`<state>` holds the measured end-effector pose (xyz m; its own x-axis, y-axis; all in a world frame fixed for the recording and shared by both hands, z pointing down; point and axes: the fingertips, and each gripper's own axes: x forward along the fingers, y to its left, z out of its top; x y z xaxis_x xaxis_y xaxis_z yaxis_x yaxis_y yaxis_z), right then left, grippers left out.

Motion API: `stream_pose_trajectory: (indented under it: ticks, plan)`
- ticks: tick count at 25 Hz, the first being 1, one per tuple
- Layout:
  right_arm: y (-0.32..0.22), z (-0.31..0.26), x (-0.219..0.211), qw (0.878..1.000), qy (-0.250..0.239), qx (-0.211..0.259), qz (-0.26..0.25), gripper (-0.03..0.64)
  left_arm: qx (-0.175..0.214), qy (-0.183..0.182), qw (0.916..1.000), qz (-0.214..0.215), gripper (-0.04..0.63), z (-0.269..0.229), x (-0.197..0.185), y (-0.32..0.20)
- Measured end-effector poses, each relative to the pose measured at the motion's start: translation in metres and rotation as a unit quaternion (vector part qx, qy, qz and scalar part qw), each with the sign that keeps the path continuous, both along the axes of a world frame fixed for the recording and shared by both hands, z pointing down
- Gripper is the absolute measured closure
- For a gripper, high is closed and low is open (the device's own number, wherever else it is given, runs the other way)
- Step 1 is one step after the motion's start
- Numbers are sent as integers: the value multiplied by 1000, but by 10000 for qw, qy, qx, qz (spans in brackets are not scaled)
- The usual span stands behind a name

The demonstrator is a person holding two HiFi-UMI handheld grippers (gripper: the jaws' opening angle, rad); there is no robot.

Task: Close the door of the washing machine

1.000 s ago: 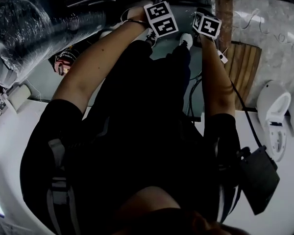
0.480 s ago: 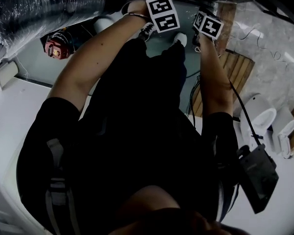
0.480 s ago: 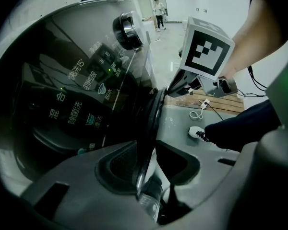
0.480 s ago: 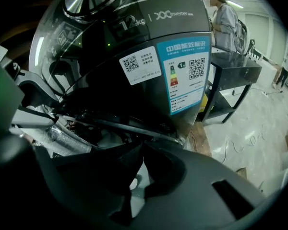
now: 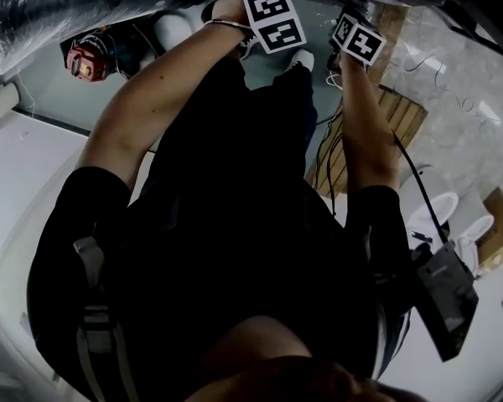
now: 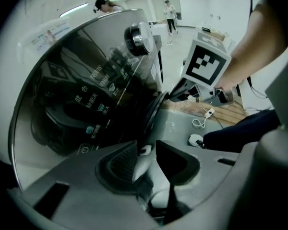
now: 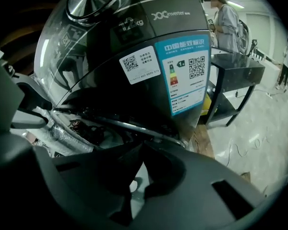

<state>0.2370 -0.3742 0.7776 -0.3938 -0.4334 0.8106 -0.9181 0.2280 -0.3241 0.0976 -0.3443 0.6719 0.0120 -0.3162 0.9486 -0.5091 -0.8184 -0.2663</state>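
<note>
The washing machine's dark, glossy, chrome-rimmed door [image 6: 86, 104] fills the left of the left gripper view; probably heavy, stiff and slippery, best pushed near its free edge; left gripper [image 6: 147, 143] fingers released, empty; right gripper [image 7: 143, 145] fingers clenched on nothing.

Large open test hall: a dark grey washing machine [image 7: 149, 42] bearing a blue energy label [image 7: 185, 75] stands on glossy pale flooring [image 7: 249, 128] near a black metal table [image 7: 235, 68], a slatted wooden pallet [image 5: 402, 120], white toilet-like fixtures [image 5: 426, 212] and loose white cables [image 5: 440, 65], under ceiling strip lights [image 6: 79, 9].
</note>
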Motion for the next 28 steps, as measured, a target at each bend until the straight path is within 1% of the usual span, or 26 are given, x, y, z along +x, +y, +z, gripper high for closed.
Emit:
stream_pose_trajectory:
  ticks: [2, 5, 8, 10, 12, 14, 16, 17, 18, 19, 20, 21, 22, 24, 25, 26, 28]
  plan:
    - [-1, 1, 0, 10000, -26, 17, -6, 611, -46, 206, 9993, -306, 469, -4, 3, 6]
    - [-1, 4, -7, 10000, -52, -24, -30, 611, 49, 221, 9973, -693, 469, -4, -8, 14]
    - [-6, 6, -5, 10000, -25, -11, 29, 611, -4, 335, 9950, -944, 469, -1, -12, 23]
    - [-7, 6, -7, 10000, -45, -14, 42, 611, 49, 378, 9936, -1063, 469, -5, -17, 26]
    - [-9, 6, -9, 9998, -45, 34, -174, 611, 142, 470, 9912, -1227, 469, -11, -20, 23]
    - [-10, 8, -8, 9990, 12, 36, -436, 611, 155, 629, 9869, -1479, 469, -13, -21, 23]
    - [-9, 10, -7, 9984, 77, -3, -564, 611, 65, 794, 9825, -1682, 469, -16, -23, 28]
    - [-7, 10, -6, 9980, 132, -10, -611, 611, -46, 930, 9803, -1740, 469, -19, -22, 32]
    - [-5, 8, -5, 9975, 207, -2, -675, 611, -195, 1141, 9768, -1802, 469, -22, -19, 38]
    - [-3, 6, -5, 9967, 284, 23, -761, 611, -327, 1406, 9711, -1903, 469, -27, -14, 43]
    - [-1, 1, -5, 9958, 334, 58, -853, 611, -391, 1657, 9639, -2045, 469, -33, -12, 47]
    - [1, -4, -6, 9950, 341, 90, -931, 611, -386, 1825, 9578, -2185, 469, -39, -12, 49]
    - [3, -10, -6, 9947, 319, 111, -976, 611, -344, 1886, 9546, -2281, 469, -44, -14, 51]
    - [6, -23, -4, 9948, 277, 137, -972, 611, -235, 1857, 9539, -2345, 469, -51, -21, 55]
    - [6, -30, -3, 9951, 260, 149, -944, 611, -200, 1908, 9525, -2366, 469, -55, -24, 57]
    - [6, -39, -4, 9952, 241, 169, -938, 611, -188, 2061, 9483, -2408, 469, -61, -25, 58]
    - [6, -58, -9, 9928, 282, 290, -1125, 611, -192, 2539, 9328, -2551, 469, -78, -26, 58]
